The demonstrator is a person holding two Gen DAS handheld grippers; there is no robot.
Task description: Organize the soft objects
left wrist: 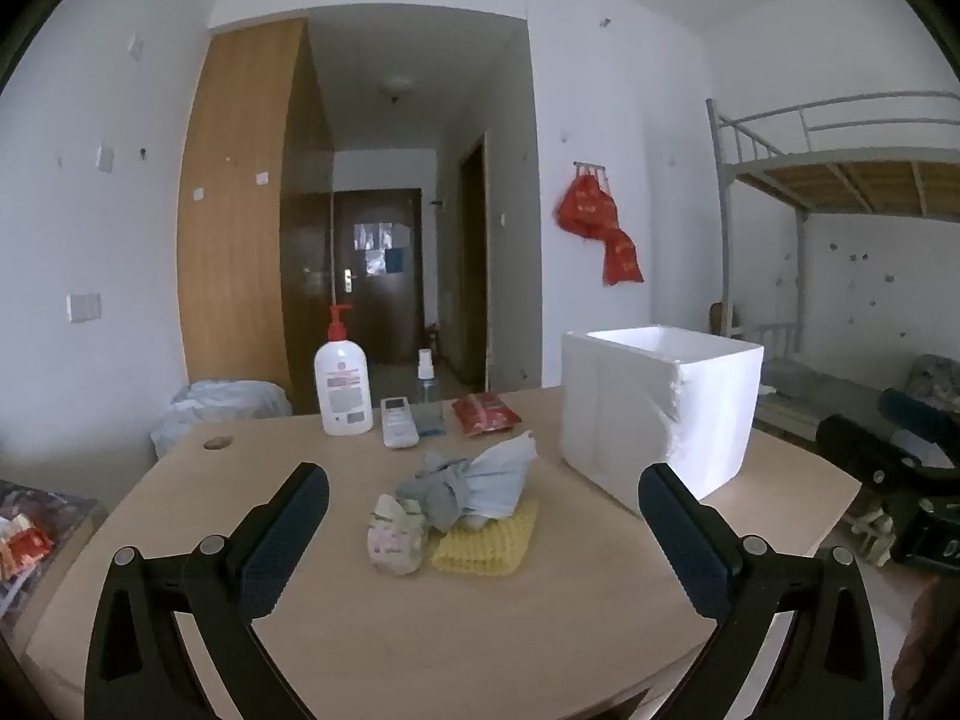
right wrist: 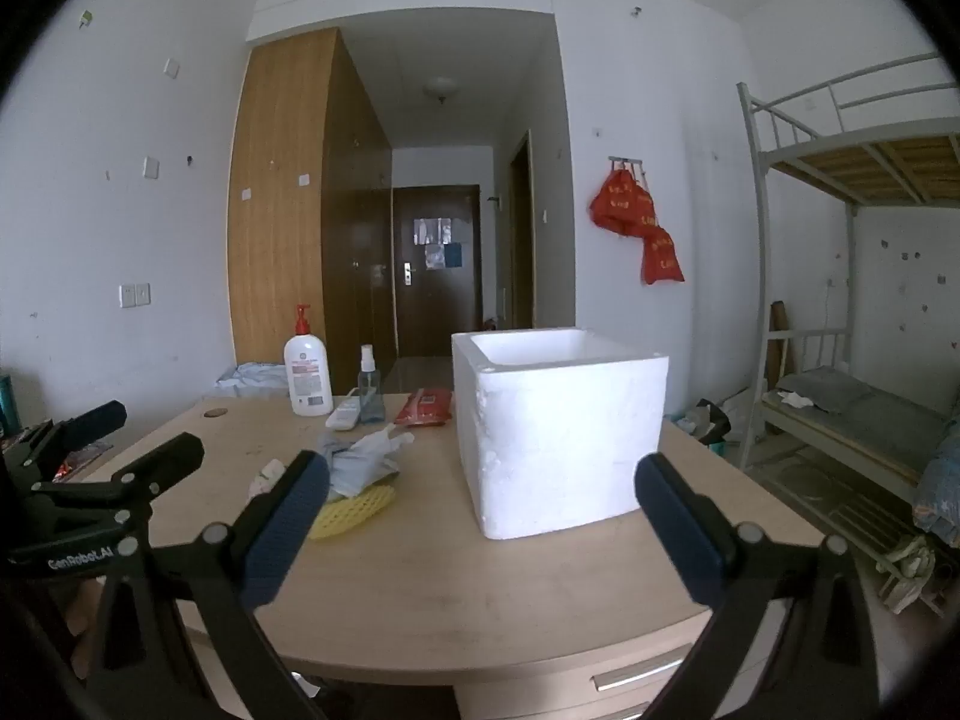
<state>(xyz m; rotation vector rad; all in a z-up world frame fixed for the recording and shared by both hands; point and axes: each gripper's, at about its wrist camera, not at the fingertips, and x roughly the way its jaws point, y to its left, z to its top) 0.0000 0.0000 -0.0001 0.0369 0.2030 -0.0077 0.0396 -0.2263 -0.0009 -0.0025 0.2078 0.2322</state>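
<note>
One wooden desk (left wrist: 336,630) holds one open white foam box (right wrist: 558,438) and, just left of it, one pile of soft things: a grey-blue crumpled cloth (left wrist: 474,480), a yellow knitted square (left wrist: 486,546) and a pale patterned bundle (left wrist: 393,540). The cloth's long axis points toward the box. Left gripper (left wrist: 483,534) and right gripper (right wrist: 480,528) hover with jaws wide apart, holding nothing.

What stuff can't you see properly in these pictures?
- Inside of the white foam box: both views, its own walls hide the bottom.
- Pile of soft things: right wrist view, the right gripper covers part.
- Label on the pump bottle: both views, print too small.
- Table front edge: left wrist view, cut off by the left gripper.
</note>
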